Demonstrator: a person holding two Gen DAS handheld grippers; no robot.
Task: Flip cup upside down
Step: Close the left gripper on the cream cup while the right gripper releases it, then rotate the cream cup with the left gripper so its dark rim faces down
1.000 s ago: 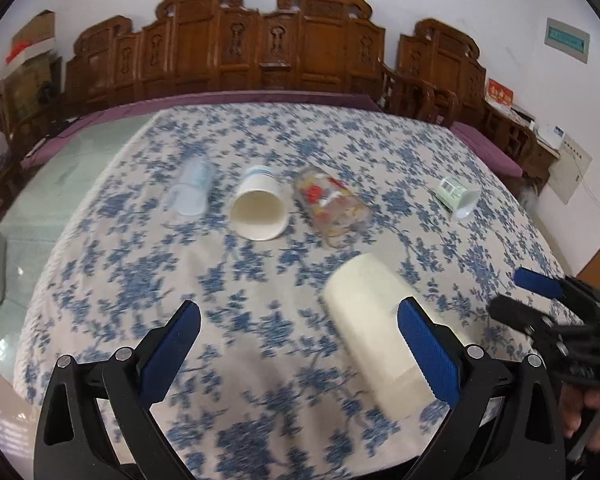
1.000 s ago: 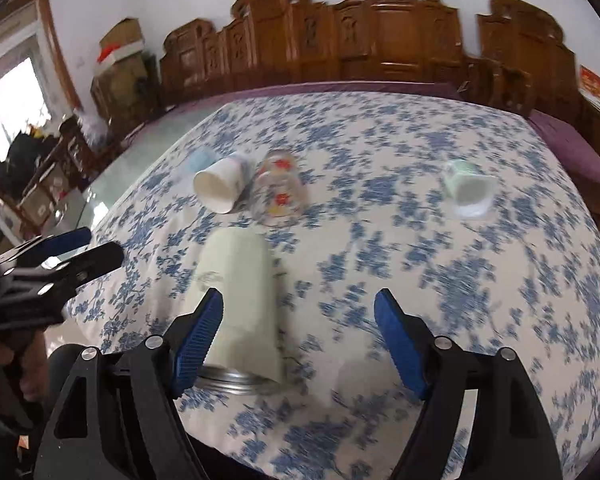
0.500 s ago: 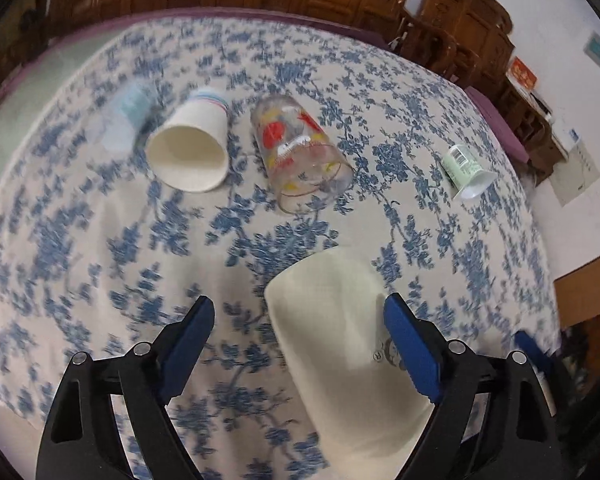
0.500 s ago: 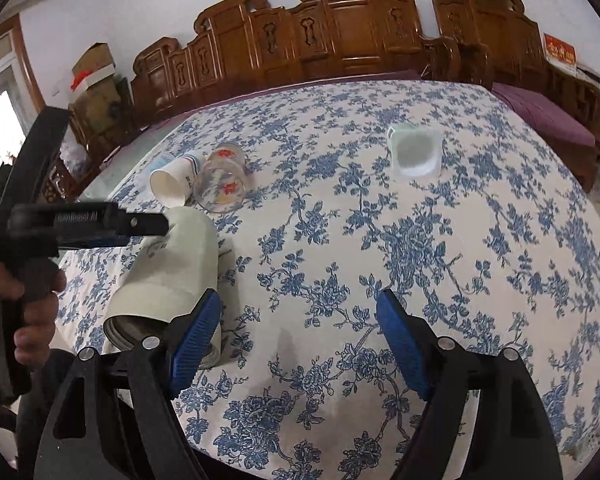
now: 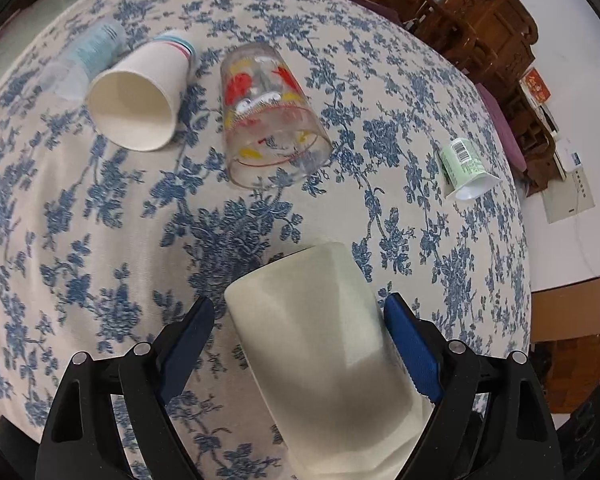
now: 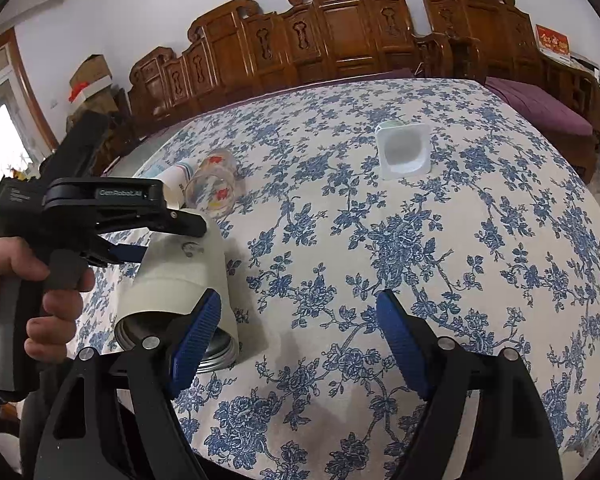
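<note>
A tall cream cup (image 5: 324,344) lies on its side on the flowered tablecloth, base pointing away from me, metal-rimmed mouth toward the near table edge (image 6: 180,280). My left gripper (image 5: 296,336) is open with its blue pads on either side of the cup; the right pad is close against the cup wall, the left pad stands a little off it. In the right wrist view the left gripper (image 6: 148,236) reaches over the cup from the left. My right gripper (image 6: 300,340) is open and empty, to the right of the cup.
A white paper cup (image 5: 140,100), a clear printed glass (image 5: 268,116) and a clear plastic cup (image 5: 88,56) lie on their sides farther back. A small green yogurt cup (image 5: 464,168) lies at the right. Carved wooden chairs (image 6: 340,32) stand behind the table.
My left gripper has come down and forward over the cream cup, so its pads now straddle it. The right gripper has stayed nearly in place.
</note>
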